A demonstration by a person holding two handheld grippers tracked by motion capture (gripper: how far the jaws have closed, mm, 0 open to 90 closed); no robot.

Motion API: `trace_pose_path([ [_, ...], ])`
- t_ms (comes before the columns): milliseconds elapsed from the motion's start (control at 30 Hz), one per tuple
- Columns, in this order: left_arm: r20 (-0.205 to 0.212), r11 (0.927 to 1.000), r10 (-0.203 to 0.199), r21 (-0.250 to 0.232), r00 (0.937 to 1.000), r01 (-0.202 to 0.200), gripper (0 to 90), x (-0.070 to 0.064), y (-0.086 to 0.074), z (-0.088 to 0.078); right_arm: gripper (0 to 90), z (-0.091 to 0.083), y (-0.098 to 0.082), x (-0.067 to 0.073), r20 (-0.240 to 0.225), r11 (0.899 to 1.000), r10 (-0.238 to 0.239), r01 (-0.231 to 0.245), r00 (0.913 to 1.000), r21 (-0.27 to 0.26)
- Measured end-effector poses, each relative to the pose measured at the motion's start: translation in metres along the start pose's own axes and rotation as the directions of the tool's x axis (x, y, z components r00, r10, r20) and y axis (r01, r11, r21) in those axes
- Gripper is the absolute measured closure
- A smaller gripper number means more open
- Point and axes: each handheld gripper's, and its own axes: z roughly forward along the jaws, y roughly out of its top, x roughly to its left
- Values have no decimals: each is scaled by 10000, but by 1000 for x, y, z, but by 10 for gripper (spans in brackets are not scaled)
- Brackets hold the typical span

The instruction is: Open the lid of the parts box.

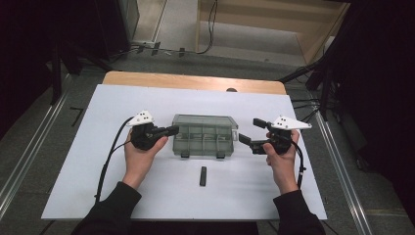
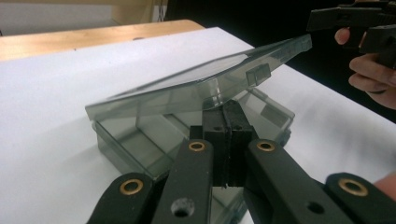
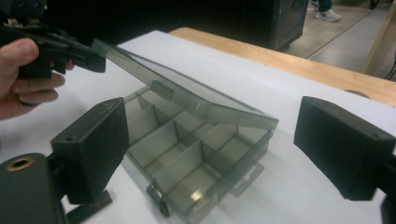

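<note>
Closest to me, a small black bar (image 1: 203, 176) lies on the white table (image 1: 88, 171). Behind it sits the clear compartment box (image 1: 204, 142). My left gripper (image 1: 172, 130) pinches its raised lid (image 2: 196, 84); my right gripper (image 1: 247, 131) hangs wide, empty, just beside it.

A small black oblong bar (image 1: 203, 176) lay on the white tabletop sheet (image 1: 98, 161). Beyond the sheet showed a light wooden table edge (image 1: 195, 81).

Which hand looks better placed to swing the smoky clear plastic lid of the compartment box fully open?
Left. The left gripper is shut on the lid corner, holding it raised. The right gripper is open, apart from the box.
</note>
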Motion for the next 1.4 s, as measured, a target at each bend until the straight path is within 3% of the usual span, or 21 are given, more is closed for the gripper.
trace_pose_path([
  [33,-16,10000,24,-37,10000,-24,894,1,2,1,0,1,1,0,203,10000,-4,5,9998,-21],
  [167,-25,9997,16,-239,10000,-17,894,3,9,4,0,6,7,-4,662,10000,58,-54,9978,-65],
  [333,-62,9988,2,-491,10000,-5,894,7,17,7,0,13,11,-10,654,9998,141,-132,9978,-136],
  [400,-426,9976,79,-681,9991,-108,894,9,23,9,0,18,10,-12,766,9997,226,-215,9968,-144],
  [467,-453,9974,108,-704,9989,-139,894,9,24,10,0,20,10,-13,786,9995,294,-287,9965,-109],
  [533,-597,9968,135,-774,9981,-181,894,11,28,12,97,25,10,-17,947,9975,633,-601,9935,-359],
  [567,-597,9968,135,-774,9981,-181,894,11,28,12,97,25,10,-17,947,9975,633,-601,9935,-359],
  [600,-634,9968,152,-774,9979,-201,894,12,29,12,183,28,11,-20,1062,9951,901,-852,9903,-497],
  [833,-807,9944,-44,-1052,9967,-41,893,21,34,15,356,45,13,-21,1195,9968,733,-691,9901,-394],
  [933,-883,9926,-136,-1214,9960,28,893,24,37,16,496,53,15,-24,1078,9948,846,-778,9906,-654],
  [1033,-914,9922,-168,-1247,9957,53,894,26,39,16,560,57,15,-27,1075,9914,1116,-1032,9879,-808],
  [1200,-952,9921,-174,-1254,9953,53,893,30,44,19,610,64,20,-28,1247,9942,945,-870,9877,-639],
  [1400,-942,9926,-205,-1208,9953,91,893,33,45,22,664,69,25,-31,1303,9906,1166,-1059,9846,-865],
])
